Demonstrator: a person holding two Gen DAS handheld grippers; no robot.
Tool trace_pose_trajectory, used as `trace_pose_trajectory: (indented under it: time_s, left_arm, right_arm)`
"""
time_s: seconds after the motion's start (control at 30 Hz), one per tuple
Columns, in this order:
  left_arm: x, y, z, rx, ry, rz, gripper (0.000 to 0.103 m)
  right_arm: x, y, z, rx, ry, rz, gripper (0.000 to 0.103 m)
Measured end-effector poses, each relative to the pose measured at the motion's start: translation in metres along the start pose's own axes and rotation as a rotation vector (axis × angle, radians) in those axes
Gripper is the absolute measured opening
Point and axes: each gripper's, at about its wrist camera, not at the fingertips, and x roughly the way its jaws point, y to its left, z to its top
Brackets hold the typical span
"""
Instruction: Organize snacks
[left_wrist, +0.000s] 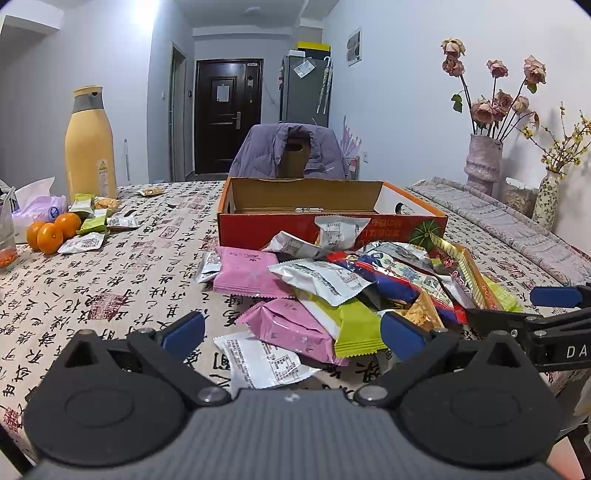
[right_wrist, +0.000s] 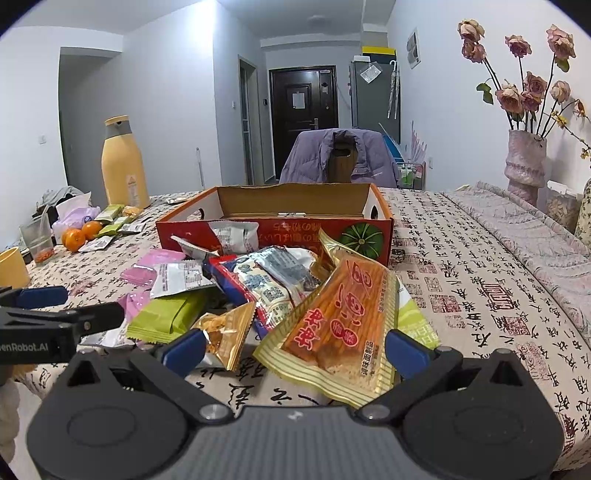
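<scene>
The coming grasp turns on the orange-and-gold noodle-snack packet (right_wrist: 334, 330): it lies flat at the near edge of the snack pile (left_wrist: 351, 288), directly ahead of the right claw (right_wrist: 295, 349), its near end reaching in between the spread blue fingertips (right_wrist: 404, 352). Its long axis runs away from the claw toward the open cardboard box (right_wrist: 275, 225), tilted slightly right, so the right claw is the nearer one and would close across the packet's short width. The left claw (left_wrist: 291, 332) is also spread and holds nothing; a pink wrapper (left_wrist: 291, 325) and a white sachet (left_wrist: 258, 360) lie just ahead between its fingertips. The box stands on the tabletop (right_wrist: 461, 295) just beyond the pile, looking largely empty.
</scene>
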Motion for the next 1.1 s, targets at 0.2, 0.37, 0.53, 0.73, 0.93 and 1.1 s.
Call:
trace_pose_trajectory:
  time_s: [0.2,0.37,0.53,0.73,0.93,1.1]
  left_arm:
    - [-0.0004,0.0012,-0.0002,-0.004,0.002,0.005,0.103]
    - [-0.0004,0.0015,-0.0001,-0.004,0.003,0.006,0.103]
    - [-0.0005,0.0014,-0.0002,-0.004,0.003,0.007,0.103]
    - [-0.0003,0.0021,-0.0015,-0.006,0.003,0.012,0.103]
    - [-0.0004,0.002,-0.0015,-0.006,0.003,0.011,0.103]
    - [-0.0004,0.002,-0.0015,-0.006,0.003,0.011,0.103]
  right_arm:
    - [0.0001,0.0001,-0.0005,0.0,0.002,0.002,0.103]
    - [0.0003,0.0004,-0.0008,0.0,0.002,0.001,0.103]
    - [0.0003,0.0002,-0.0008,0.0,0.002,0.002,0.103]
    - [0.0005,0.0001,-0.0008,0.001,0.002,0.002,0.103]
    - [0.0007,-0.0001,-0.0006,0.001,0.002,0.002,0.103]
    - [0.0008,-0.0002,-0.0005,0.001,0.002,0.002,0.103]
